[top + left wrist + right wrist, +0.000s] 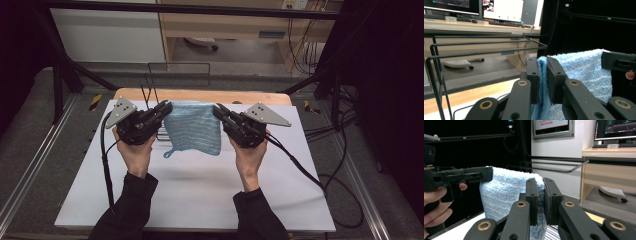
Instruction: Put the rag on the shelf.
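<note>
hanging between them, the blue towel (194,127) is clamped by left claw (166,107) and right claw (218,110).

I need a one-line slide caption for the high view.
Left gripper and right gripper hold a light blue knitted cloth stretched above the white table.

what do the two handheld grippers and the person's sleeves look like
Both the left gripper and right gripper are black, each topped by a grey three-cornered plate, with brass-ringed pivots on the fingers. Black cables trail from each. The sleeves are black.
</note>
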The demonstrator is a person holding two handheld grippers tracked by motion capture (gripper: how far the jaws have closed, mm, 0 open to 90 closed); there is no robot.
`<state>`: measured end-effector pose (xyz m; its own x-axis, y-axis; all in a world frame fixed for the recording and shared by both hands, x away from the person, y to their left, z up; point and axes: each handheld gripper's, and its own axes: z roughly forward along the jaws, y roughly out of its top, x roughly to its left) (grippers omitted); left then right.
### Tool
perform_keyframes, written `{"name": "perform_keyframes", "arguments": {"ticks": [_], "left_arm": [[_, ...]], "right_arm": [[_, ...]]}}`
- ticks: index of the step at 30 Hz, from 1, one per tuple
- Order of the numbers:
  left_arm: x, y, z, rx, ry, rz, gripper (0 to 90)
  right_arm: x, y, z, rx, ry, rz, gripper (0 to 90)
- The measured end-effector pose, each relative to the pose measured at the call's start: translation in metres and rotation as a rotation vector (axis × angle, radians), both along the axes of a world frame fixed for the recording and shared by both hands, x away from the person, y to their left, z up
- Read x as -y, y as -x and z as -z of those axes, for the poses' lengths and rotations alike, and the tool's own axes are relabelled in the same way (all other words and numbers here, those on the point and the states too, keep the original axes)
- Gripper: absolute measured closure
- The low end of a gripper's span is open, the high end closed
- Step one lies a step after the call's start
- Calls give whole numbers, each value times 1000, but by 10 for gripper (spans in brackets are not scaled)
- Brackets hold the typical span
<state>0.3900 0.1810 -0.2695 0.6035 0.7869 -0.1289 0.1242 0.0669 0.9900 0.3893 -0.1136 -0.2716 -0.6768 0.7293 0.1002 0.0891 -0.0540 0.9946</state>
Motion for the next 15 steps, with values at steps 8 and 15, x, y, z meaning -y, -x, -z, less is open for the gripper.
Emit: {"name": "perform_keyframes", "arguments": {"ticks": [8,15], "left_arm": [[-6,-6,-12,23,26,-5,811],[-10,-10,-25,47,43,-16,811]], "right_arm": [[-6,-7,-12,29,-11,3,837],[-13,-12,-27,60,3,9,837]]}}
